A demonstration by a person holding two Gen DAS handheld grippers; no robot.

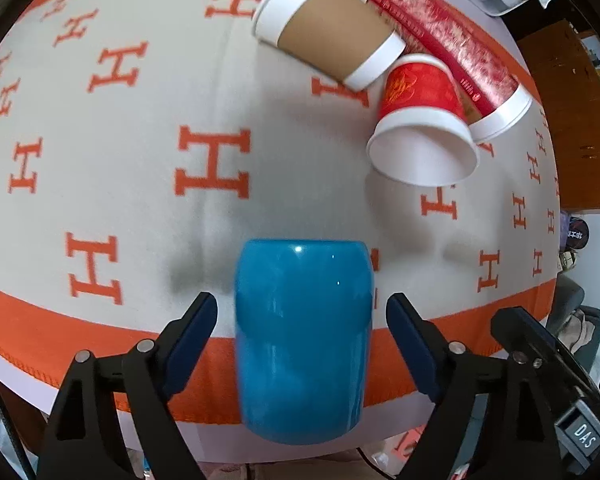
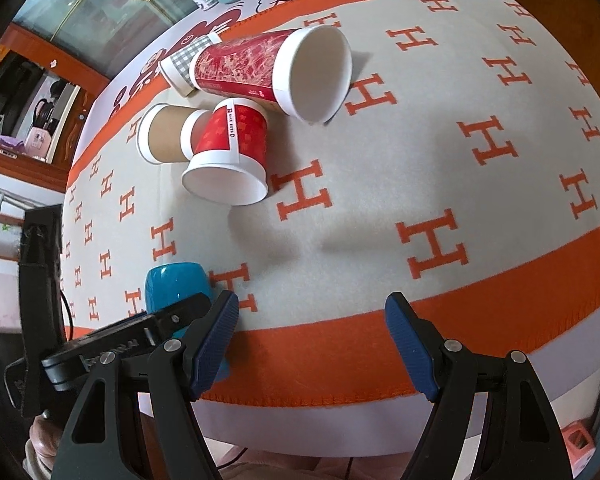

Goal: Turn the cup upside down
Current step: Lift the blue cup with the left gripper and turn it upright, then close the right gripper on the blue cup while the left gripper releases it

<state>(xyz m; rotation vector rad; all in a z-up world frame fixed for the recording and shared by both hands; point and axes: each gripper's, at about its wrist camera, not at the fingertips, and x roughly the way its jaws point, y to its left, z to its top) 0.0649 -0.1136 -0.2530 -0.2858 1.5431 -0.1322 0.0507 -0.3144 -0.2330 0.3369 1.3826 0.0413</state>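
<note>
The glossy blue ceramic cup (image 1: 303, 340) stands between the spread, non-touching fingers of the left hand-held gripper (image 1: 302, 316), low centre; whether it is flipped cannot be told. The right hand-held gripper (image 2: 312, 320) gapes empty.

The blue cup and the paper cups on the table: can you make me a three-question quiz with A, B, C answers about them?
1. Where is the shiny blue ceramic cup?
A. between the left gripper's fingers
B. inside a paper cup
C. between the right gripper's fingers

2. What colour are the H letters on the cream woven tablecloth?
A. green
B. orange
C. black

3. How is the brown-sleeved white paper cup placed?
A. upright
B. stacked on the blue cup
C. lying on its side

Answers: 1 A, the left fingers stand on either side of it, apart from it. 2 B, every H is orange. 3 C, it lies sideways beside the short red paper cup.
</note>
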